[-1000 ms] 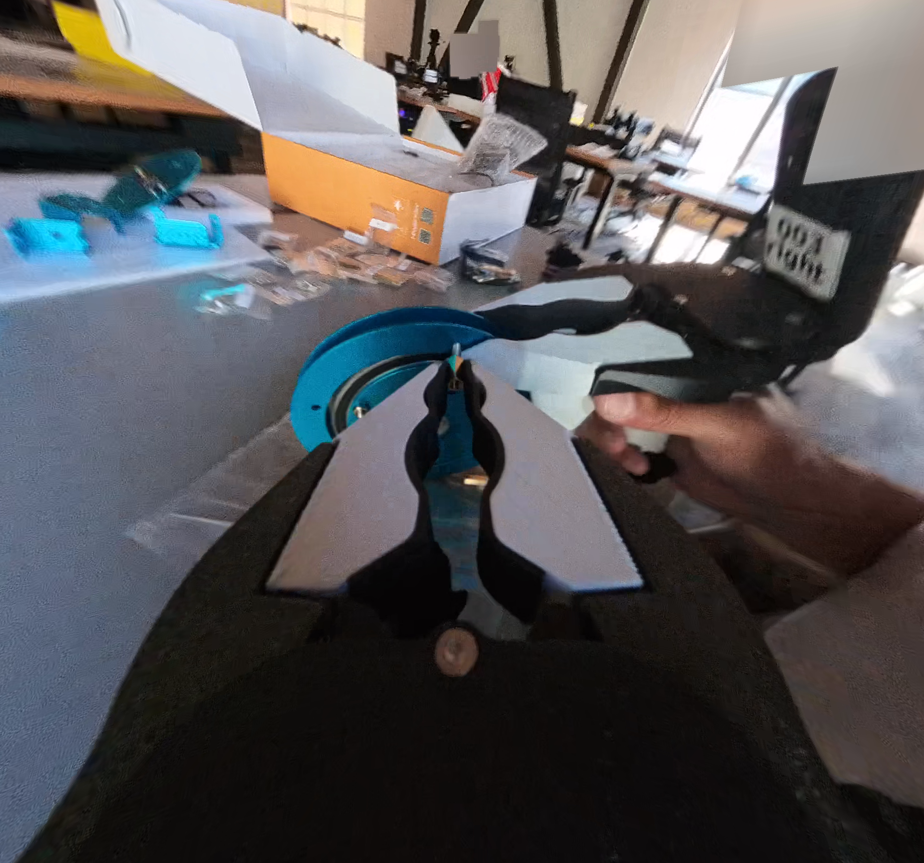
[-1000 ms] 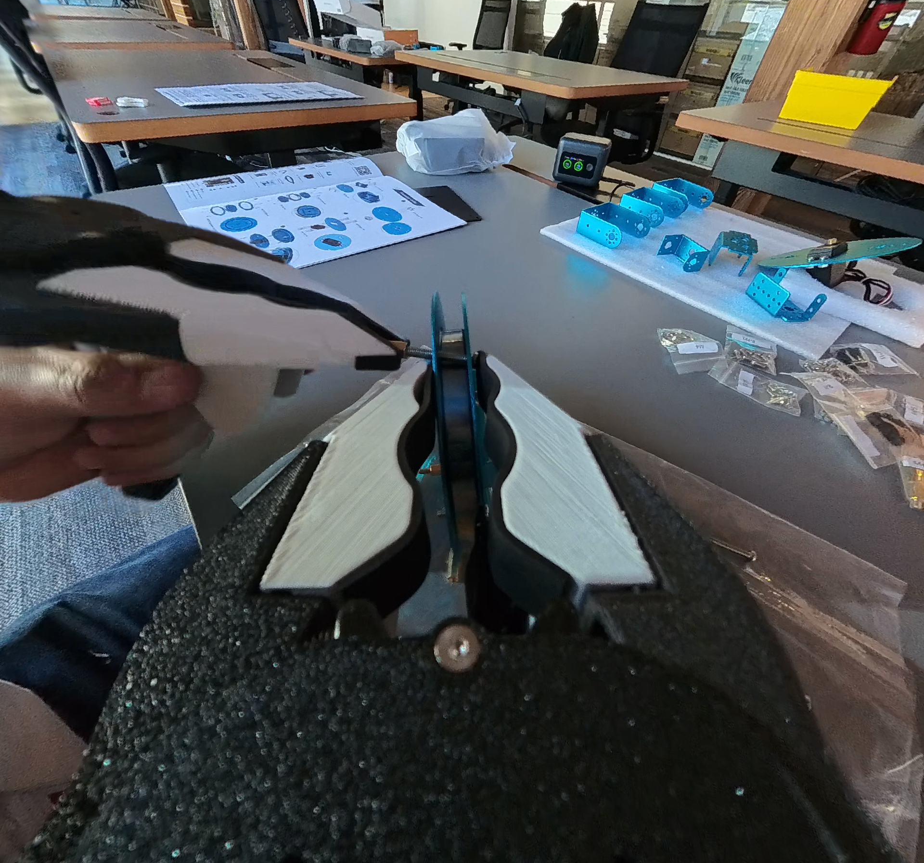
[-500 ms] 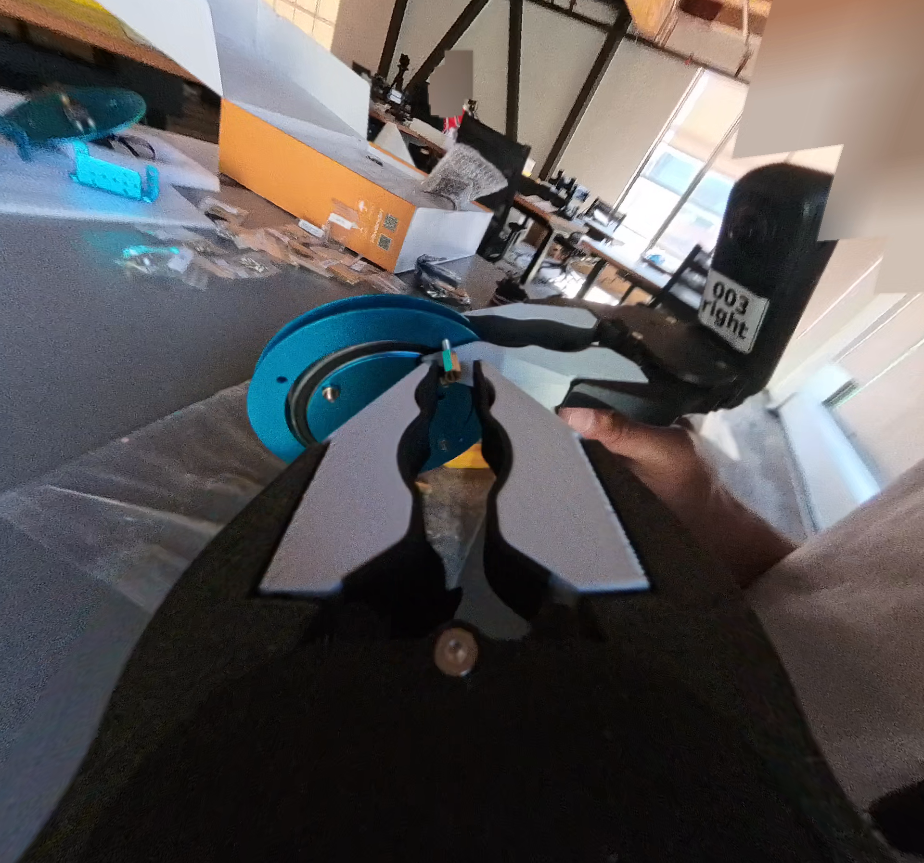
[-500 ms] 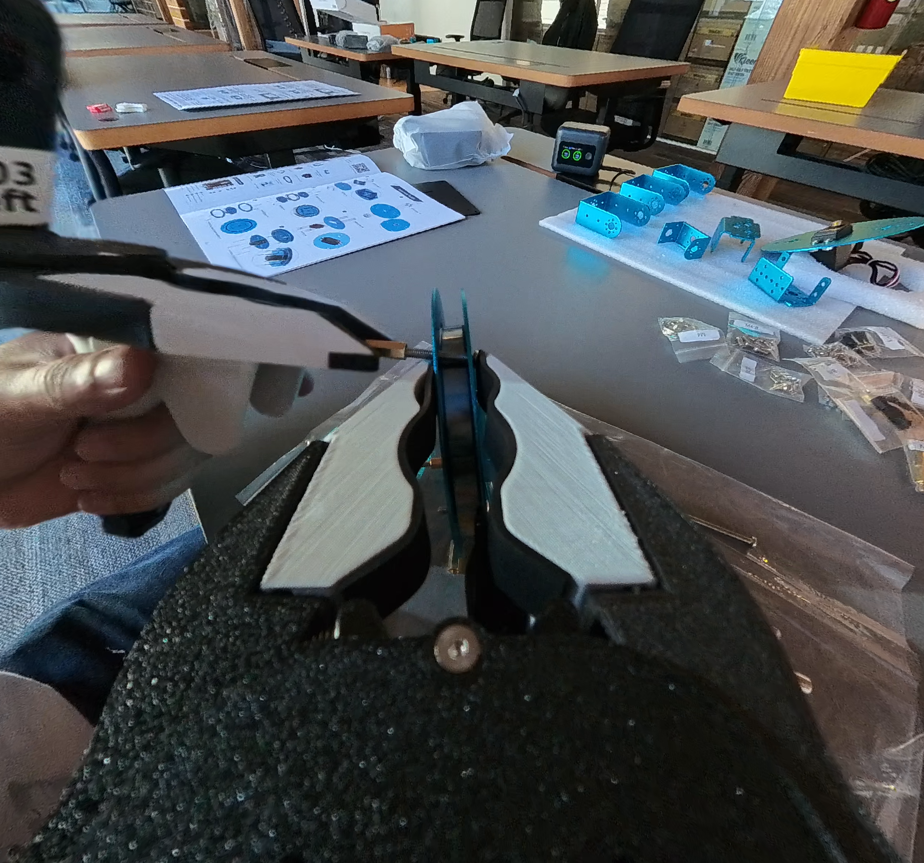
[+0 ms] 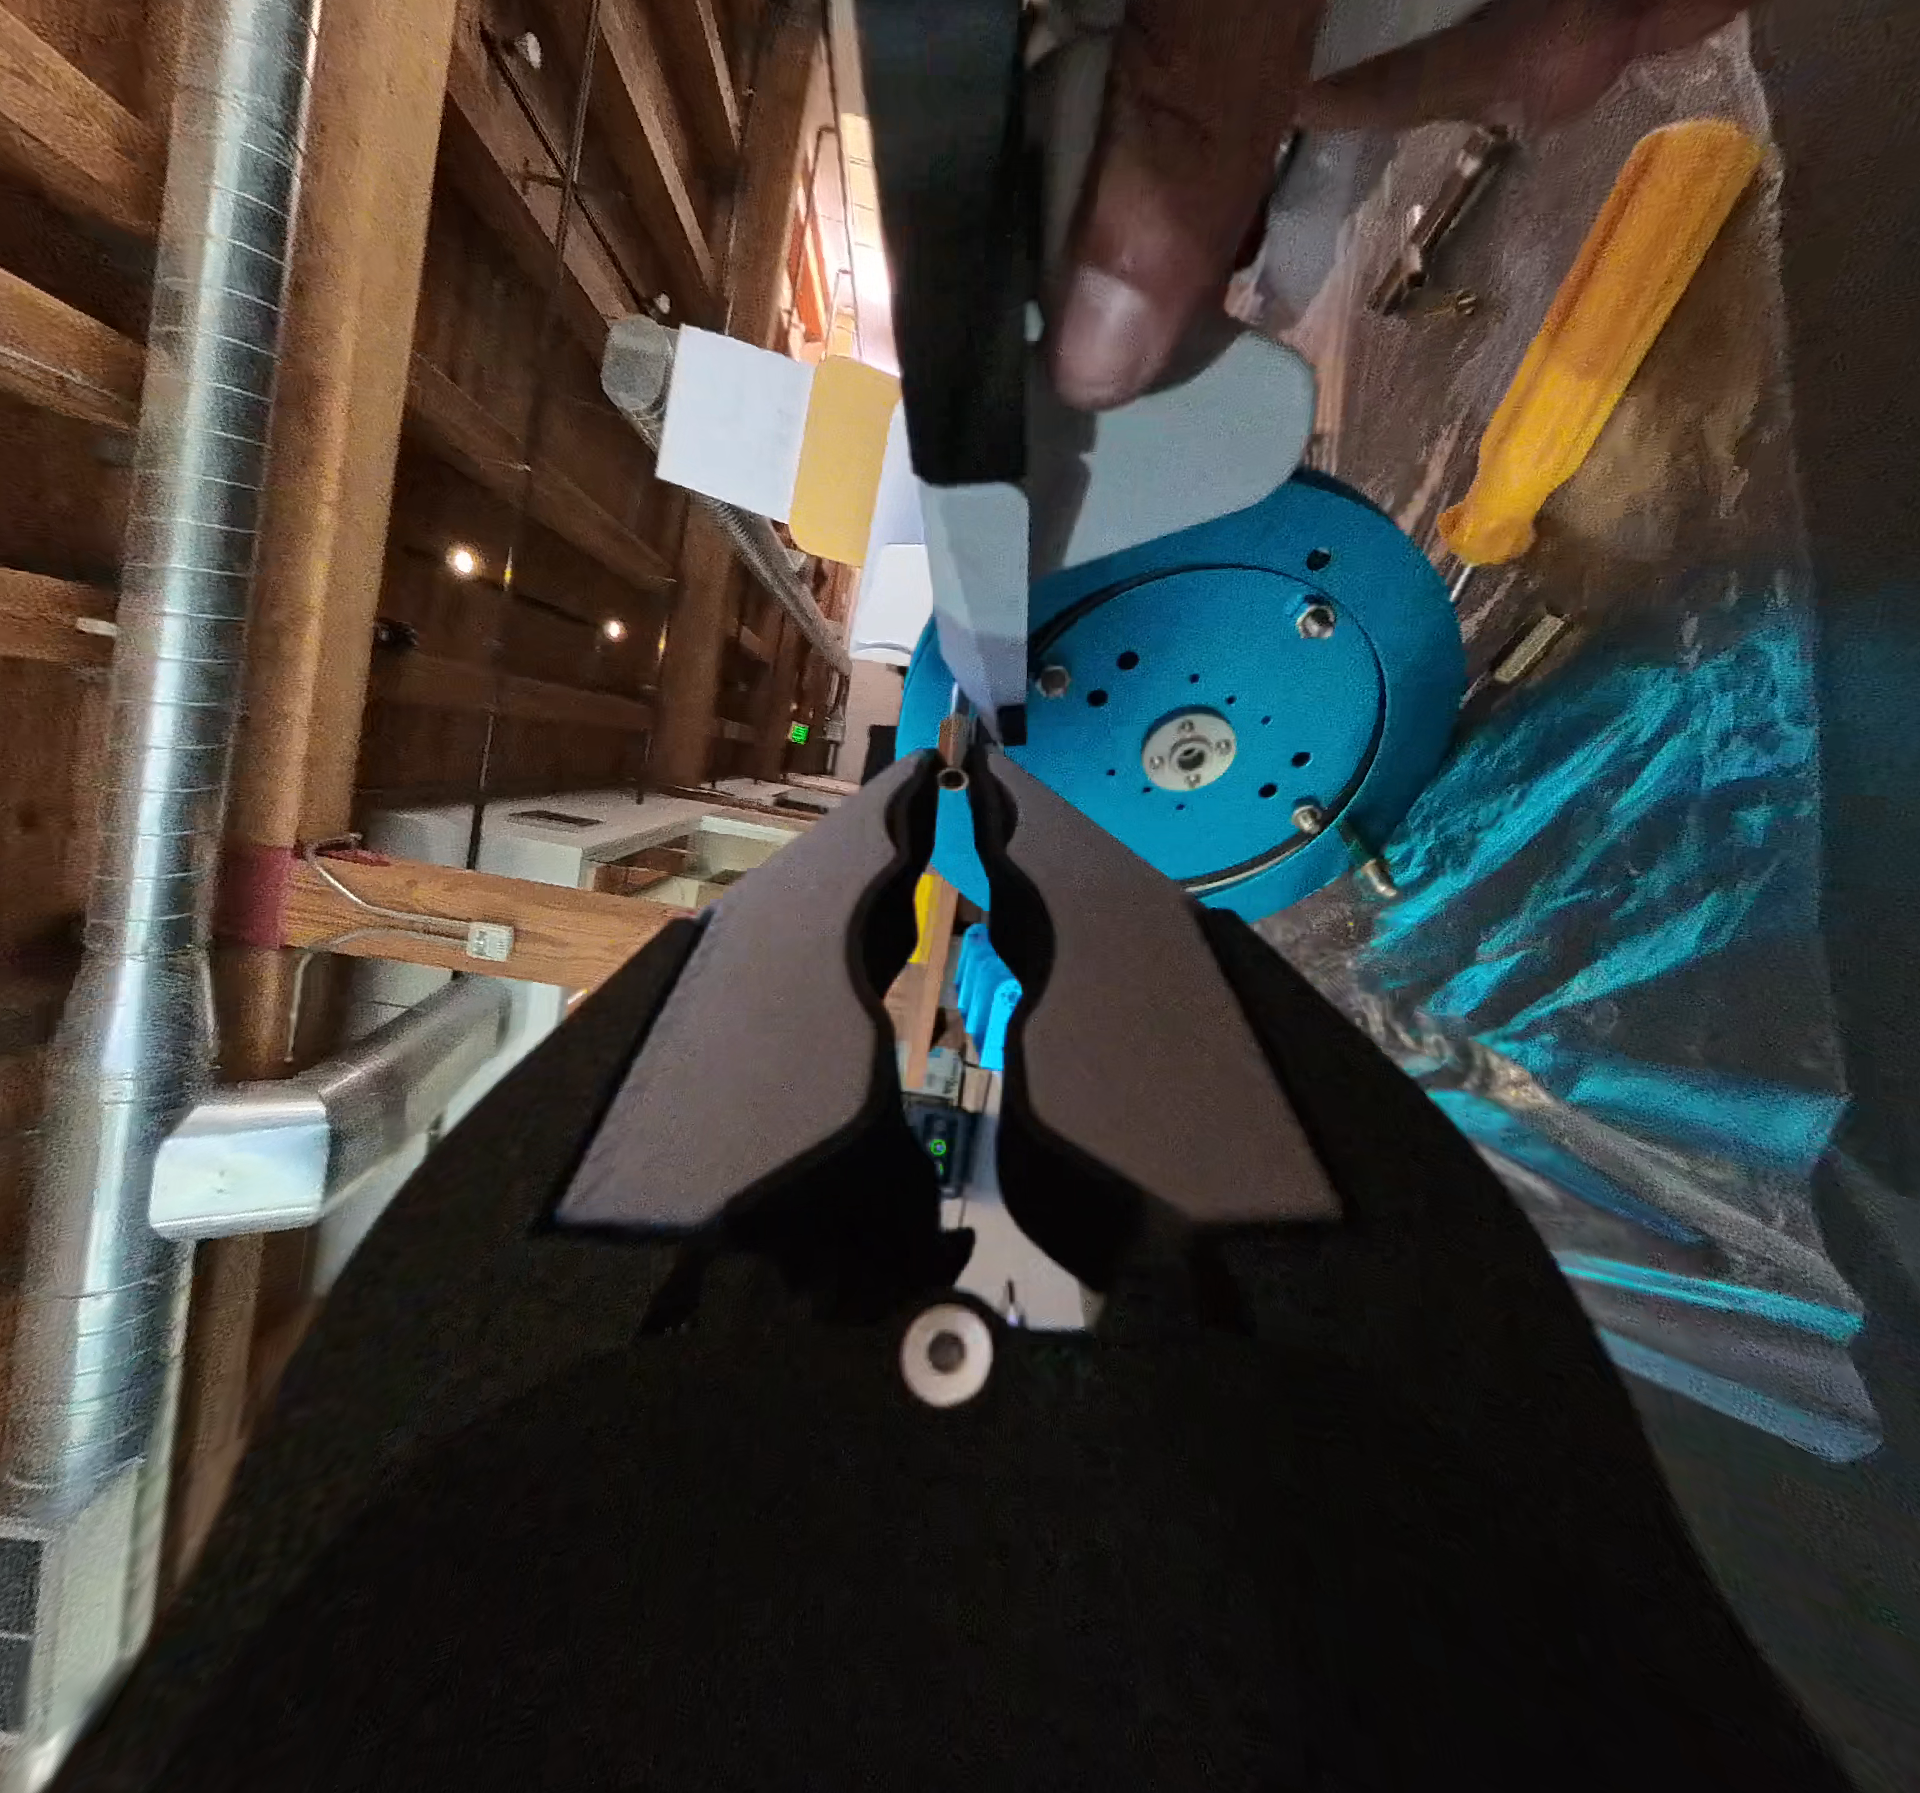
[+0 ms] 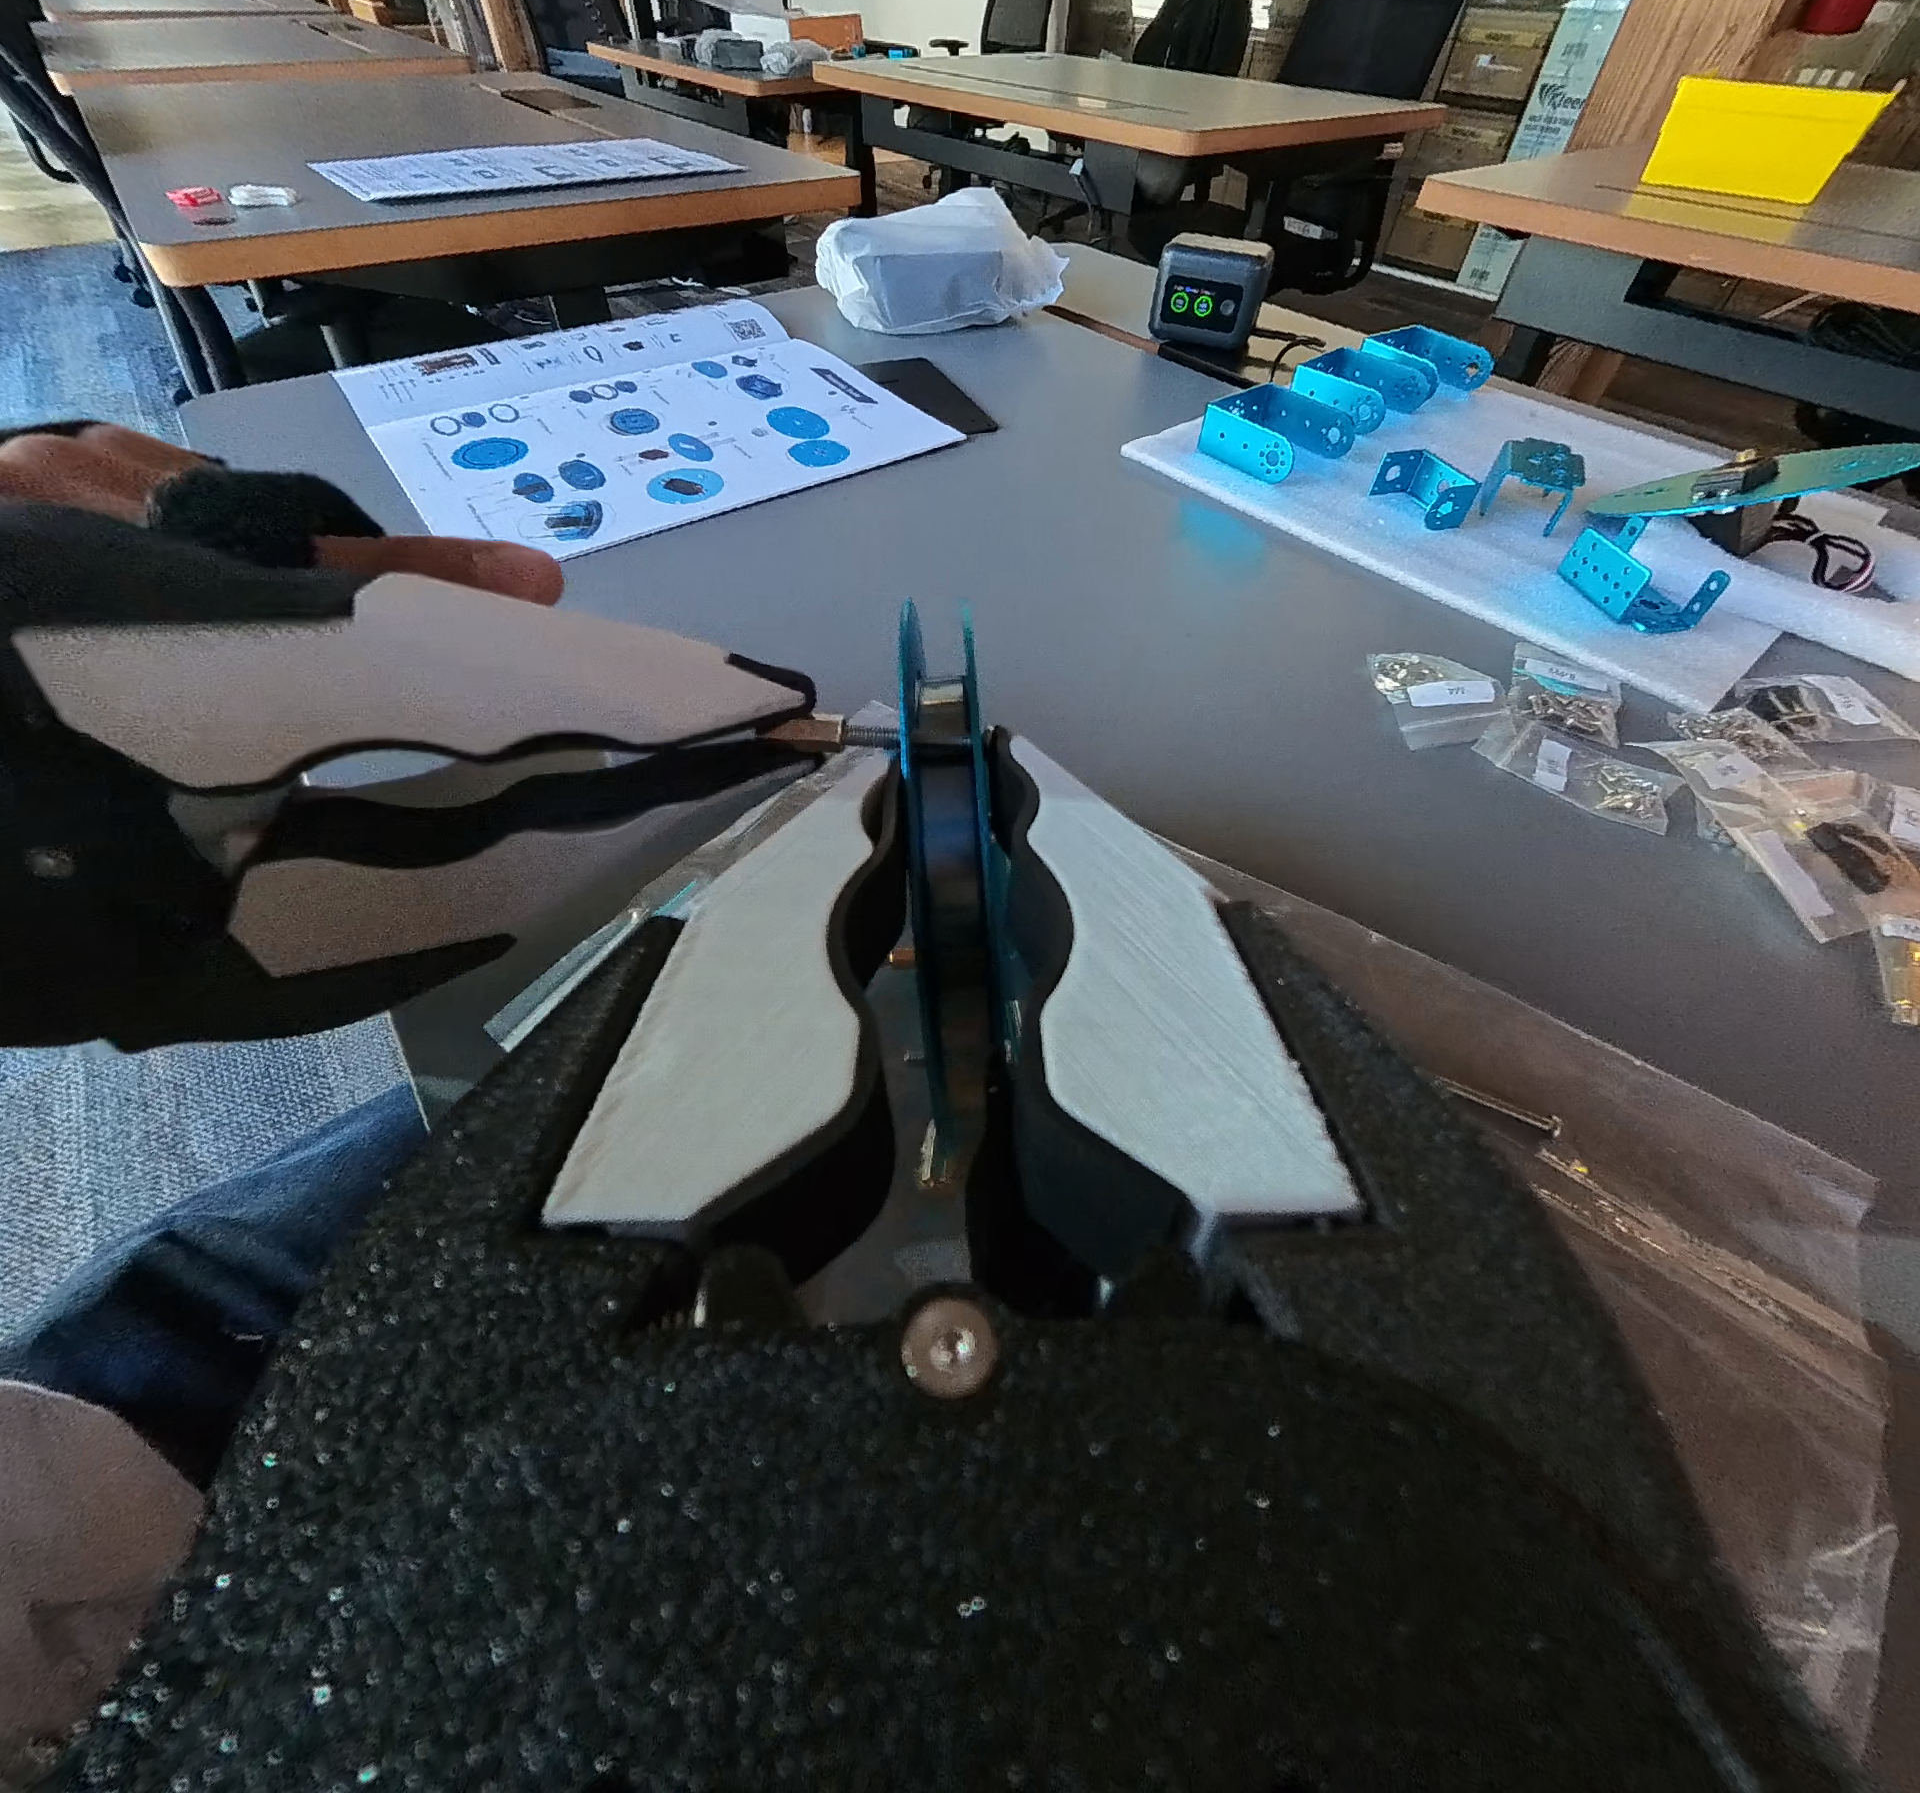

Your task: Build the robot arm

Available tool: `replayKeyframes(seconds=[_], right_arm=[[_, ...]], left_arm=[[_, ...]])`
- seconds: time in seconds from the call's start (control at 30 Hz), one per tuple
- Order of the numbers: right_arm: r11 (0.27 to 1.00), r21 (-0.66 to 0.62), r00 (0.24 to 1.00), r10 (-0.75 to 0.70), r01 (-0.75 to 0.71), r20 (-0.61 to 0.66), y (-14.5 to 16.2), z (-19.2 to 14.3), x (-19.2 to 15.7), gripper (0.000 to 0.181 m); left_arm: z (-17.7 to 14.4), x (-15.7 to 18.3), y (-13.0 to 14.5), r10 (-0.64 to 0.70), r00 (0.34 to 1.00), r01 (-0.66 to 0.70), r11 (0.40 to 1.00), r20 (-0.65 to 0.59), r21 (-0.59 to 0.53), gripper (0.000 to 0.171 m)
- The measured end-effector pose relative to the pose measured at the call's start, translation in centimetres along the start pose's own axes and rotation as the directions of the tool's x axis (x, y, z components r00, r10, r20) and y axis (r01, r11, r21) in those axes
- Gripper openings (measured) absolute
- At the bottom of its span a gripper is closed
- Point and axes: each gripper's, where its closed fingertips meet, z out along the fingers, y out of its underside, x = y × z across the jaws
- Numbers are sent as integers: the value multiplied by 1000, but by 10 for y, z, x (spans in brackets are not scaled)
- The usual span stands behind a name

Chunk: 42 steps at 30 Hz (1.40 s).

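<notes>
My right gripper (image 6: 943, 756) is shut on a blue round disc assembly (image 6: 940, 808), held on edge between its pads. The disc also shows face-on in the left wrist view (image 5: 1226, 704), with the right gripper's fingers (image 5: 977, 600) reaching down onto it. My left gripper (image 5: 956, 772) is shut on a small brass standoff (image 5: 951, 777). In the right wrist view the left gripper (image 6: 805, 730) comes in from the left and holds the standoff (image 6: 821, 732) with its threaded end against the disc's left face.
An open instruction booklet (image 6: 644, 424), a white foam sheet (image 6: 1455, 538) with blue brackets (image 6: 1273, 429), several small hardware bags (image 6: 1558, 735) and a small grey device (image 6: 1210, 289) lie on the grey table (image 6: 1091, 600). An orange-handled screwdriver (image 5: 1590, 341) lies on clear plastic wrap (image 5: 1662, 964).
My left gripper has rolled about a quarter turn while keeping the standoff at the disc; its view now shows the room turned sideways. The right gripper and the disc have stayed in place.
</notes>
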Motion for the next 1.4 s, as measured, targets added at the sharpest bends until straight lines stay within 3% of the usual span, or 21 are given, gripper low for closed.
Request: replayKeyframes(seconds=[0.07,0.13,0.2,0.3,0.37,0.4,0.47,0.53,0.6,0.67,0.7,0.73,0.83,0.9,0.97,1.03,1.1,1.2,1.3,1.37,1.4], right_arm=[[1000,2,1000,6,-6,3,0,0,1,14],[1000,2,1000,10,-10,5,0,0,1,14],[1000,3,1000,18,-18,4,0,0,2,14],[1000,1,1000,15,-15,6,0,0,1,14],[1000,-2,1000,3,-3,6,0,0,-1,13],[1000,-3,1000,-2,2,6,0,0,-2,13],[1000,-5,1000,-6,6,3,0,0,-2,14],[1000,-7,1000,0,0,7,0,0,-1,14],[1000,-8,1000,3,-3,10,0,0,-1,13],[1000,-10,1000,4,-4,12,0,1,-2,13],[1000,-11,1000,5,-5,10,0,1,-1,13],[1000,-10,1000,1,-1,3,0,1,1,14],[1000,-11,1000,12,-12,9,0,1,2,14],[1000,-11,1000,10,-10,14,0,2,0,14],[1000,-12,1000,12,-12,15,0,2,0,14],[1000,-12,1000,16,-16,15,0,2,1,14],[1000,-13,1000,17,-17,16,0,2,0,14],[1000,-15,1000,7,-7,16,0,3,-2,13],[1000,-15,1000,9,-9,10,0,2,-1,13],[1000,-18,1000,15,-15,14,0,1,-1,14],[1000,-17,1000,14,-14,13,1,0,-1,14]], left_arm=[[1,0,0,-115,993,115,993,-11,4,5],[1,3,1,-439,895,439,898,-86,-21,6],[-1,8,-2,-764,613,765,638,-202,-88,18],[-4,2,-12,-947,41,983,96,-320,-157,20],[-4,-5,-9,-924,-170,978,-117,-341,-172,14],[-3,-5,-5,-921,-198,974,-146,-335,-175,6],[-2,-4,-5,-933,-135,983,-84,-333,-163,5],[-2,-3,-5,-949,29,988,76,-314,-136,4],[-2,-1,-4,-858,446,877,476,-255,-68,4],[-1,0,-2,-417,902,419,908,-113,-5,4],[0,1,-1,-109,994,109,994,-28,1,4],[1,1,-1,101,994,-101,995,32,-5,5],[2,0,-1,-10,1000,10,1000,-6,21,5],[1,-1,0,-243,968,244,969,-58,20,6],[0,0,4,-608,784,609,792,-127,-35,12],[-1,-1,3,-891,406,896,432,-202,-102,17],[-3,-3,-3,-958,-22,986,28,-287,-167,20],[-2,-9,-4,-860,-385,920,-326,-335,-219,18],[1,-7,1,-831,-457,888,-403,-318,-223,6],[1,-6,0,-878,-357,929,-298,-318,-219,5],[1,-5,-1,-924,-219,967,-162,-312,-198,5]])
